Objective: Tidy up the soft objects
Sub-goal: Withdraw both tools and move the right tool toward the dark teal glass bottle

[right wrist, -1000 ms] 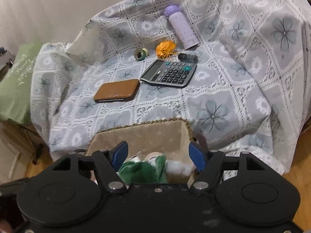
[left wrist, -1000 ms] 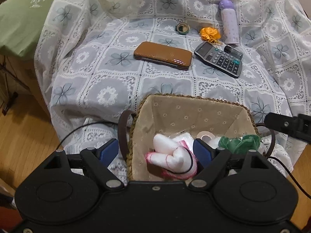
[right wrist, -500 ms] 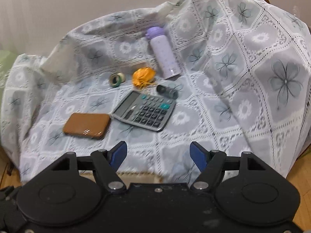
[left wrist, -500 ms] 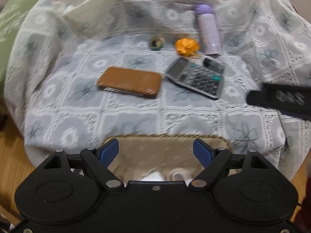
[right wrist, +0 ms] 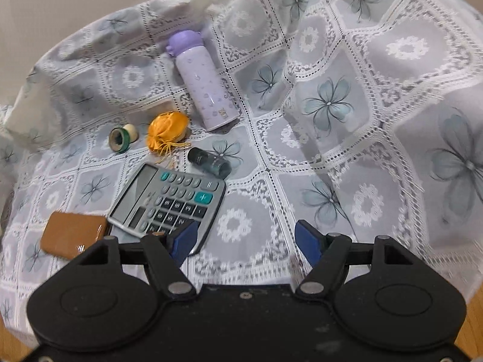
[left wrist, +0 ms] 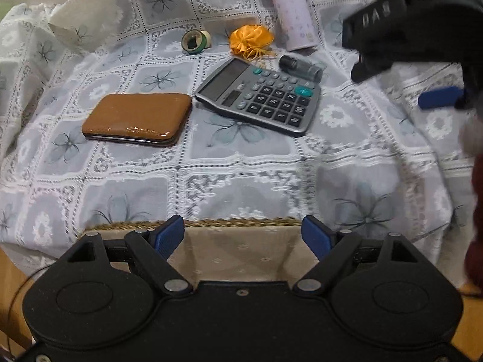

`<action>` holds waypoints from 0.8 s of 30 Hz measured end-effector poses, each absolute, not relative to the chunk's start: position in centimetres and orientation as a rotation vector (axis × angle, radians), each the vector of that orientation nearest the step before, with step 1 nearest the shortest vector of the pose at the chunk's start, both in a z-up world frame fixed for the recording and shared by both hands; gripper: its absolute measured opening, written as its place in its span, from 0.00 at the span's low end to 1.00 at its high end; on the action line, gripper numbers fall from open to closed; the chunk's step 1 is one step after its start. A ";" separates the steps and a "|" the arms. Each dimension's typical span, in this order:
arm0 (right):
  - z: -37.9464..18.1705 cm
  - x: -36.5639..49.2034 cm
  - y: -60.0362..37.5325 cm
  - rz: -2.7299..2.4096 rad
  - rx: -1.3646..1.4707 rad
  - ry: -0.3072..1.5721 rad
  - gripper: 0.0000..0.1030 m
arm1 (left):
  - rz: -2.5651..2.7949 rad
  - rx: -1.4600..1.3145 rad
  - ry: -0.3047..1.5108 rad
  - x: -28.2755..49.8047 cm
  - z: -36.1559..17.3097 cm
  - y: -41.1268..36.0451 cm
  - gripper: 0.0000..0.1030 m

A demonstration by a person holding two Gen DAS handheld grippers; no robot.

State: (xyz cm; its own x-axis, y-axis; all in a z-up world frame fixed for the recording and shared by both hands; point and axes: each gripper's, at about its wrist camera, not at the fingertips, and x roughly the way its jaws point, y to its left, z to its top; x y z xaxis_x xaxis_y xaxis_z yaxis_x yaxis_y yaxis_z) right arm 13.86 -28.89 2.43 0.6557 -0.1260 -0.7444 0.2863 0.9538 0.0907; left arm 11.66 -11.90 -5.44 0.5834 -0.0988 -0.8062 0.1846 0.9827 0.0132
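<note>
An orange soft pouch (left wrist: 251,40) lies on the lace cloth far ahead, beside a purple bottle (left wrist: 291,15); it also shows in the right wrist view (right wrist: 167,131). The woven basket's rim (left wrist: 238,222) sits just under my left gripper (left wrist: 243,236), which is open and empty. My right gripper (right wrist: 246,239) is open and empty above the cloth near the calculator (right wrist: 169,200). The right gripper also shows at the upper right of the left wrist view (left wrist: 422,45). The basket's contents are hidden.
On the cloth lie a brown case (left wrist: 137,119), a grey calculator (left wrist: 259,96), a tape roll (left wrist: 194,40) and a small dark vial (left wrist: 300,66). The cloth (right wrist: 377,105) rises in folds at the right. Wood floor (left wrist: 9,280) shows at the lower left.
Both grippers have risen and moved forward from the basket toward the items on the cloth. The basket's soft toys have dropped out of view. The right gripper now crosses the left view's upper right.
</note>
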 end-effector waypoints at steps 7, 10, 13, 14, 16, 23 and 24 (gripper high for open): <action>1.2 19.7 -29.0 -0.226 0.223 0.858 0.69 | -0.099 0.184 0.924 12.6 -6.1 -9.6 0.80; 0.7 22.4 -28.5 -0.221 0.230 0.876 0.69 | -0.056 0.186 0.939 13.5 -6.3 -7.7 0.80; 0.3 24.8 -27.9 -0.214 0.242 0.897 0.70 | -0.035 0.159 0.970 14.3 -6.6 -6.1 0.80; 0.2 25.7 -27.8 -0.211 0.246 0.905 0.70 | -0.032 0.157 0.975 14.4 -6.7 -5.6 0.80; -0.2 27.2 -27.5 -0.214 0.254 0.921 0.70 | -0.023 0.157 0.986 14.5 -6.9 -5.0 0.80; -1.9 32.1 -27.9 -0.262 0.404 1.013 0.70 | -0.100 0.118 1.012 14.8 -7.2 -4.1 0.80; -2.1 32.4 -28.0 -0.271 0.431 1.024 0.70 | -0.105 0.119 1.011 14.8 -7.2 -4.2 0.80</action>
State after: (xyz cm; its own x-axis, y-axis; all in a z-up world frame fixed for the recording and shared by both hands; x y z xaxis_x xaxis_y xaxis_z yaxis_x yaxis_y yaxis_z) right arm 32.38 -28.02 -2.11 0.4978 -0.0179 -0.8671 0.4133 0.8839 0.2190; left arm 14.84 -4.16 -7.18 0.5267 -0.0324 -0.8494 0.1428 0.9885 0.0508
